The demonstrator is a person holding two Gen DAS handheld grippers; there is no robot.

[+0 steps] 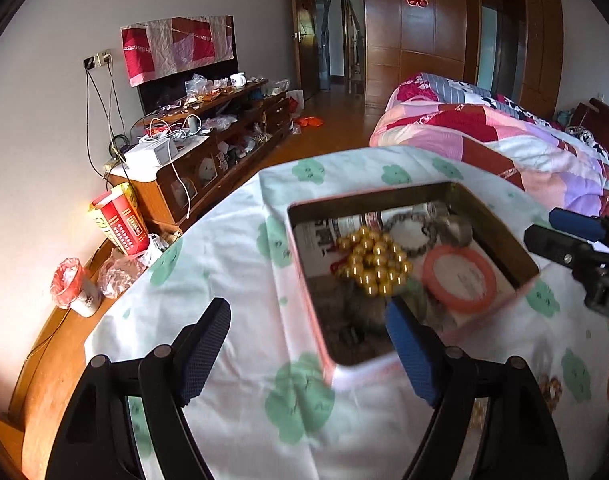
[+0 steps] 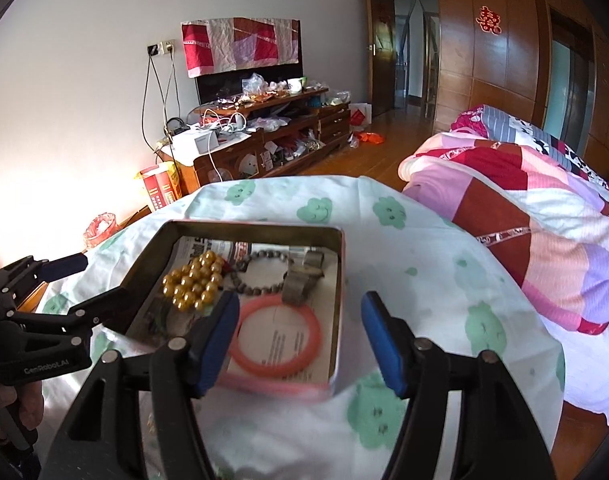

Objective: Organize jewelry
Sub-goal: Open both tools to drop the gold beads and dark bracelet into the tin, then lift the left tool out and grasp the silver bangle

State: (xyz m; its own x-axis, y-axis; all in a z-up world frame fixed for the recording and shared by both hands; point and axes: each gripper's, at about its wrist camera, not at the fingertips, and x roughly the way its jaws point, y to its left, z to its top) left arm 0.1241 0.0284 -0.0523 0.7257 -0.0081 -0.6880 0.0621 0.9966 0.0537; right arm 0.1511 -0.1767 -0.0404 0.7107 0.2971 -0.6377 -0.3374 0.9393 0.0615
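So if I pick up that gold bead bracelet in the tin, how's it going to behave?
The gold bead bracelet lies heaped in loose coils inside the tin, so it will probably dangle floppy rather than hold shape. Its glossy round beads look slippery, so a claw could slide off. It touches the dark bead bracelet, which might snag and drag along.

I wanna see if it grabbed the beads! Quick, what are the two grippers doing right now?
Left gripper: open, holding nothing, beside the tin.
Right gripper: open, holding nothing; the gold beads lie in the tin.
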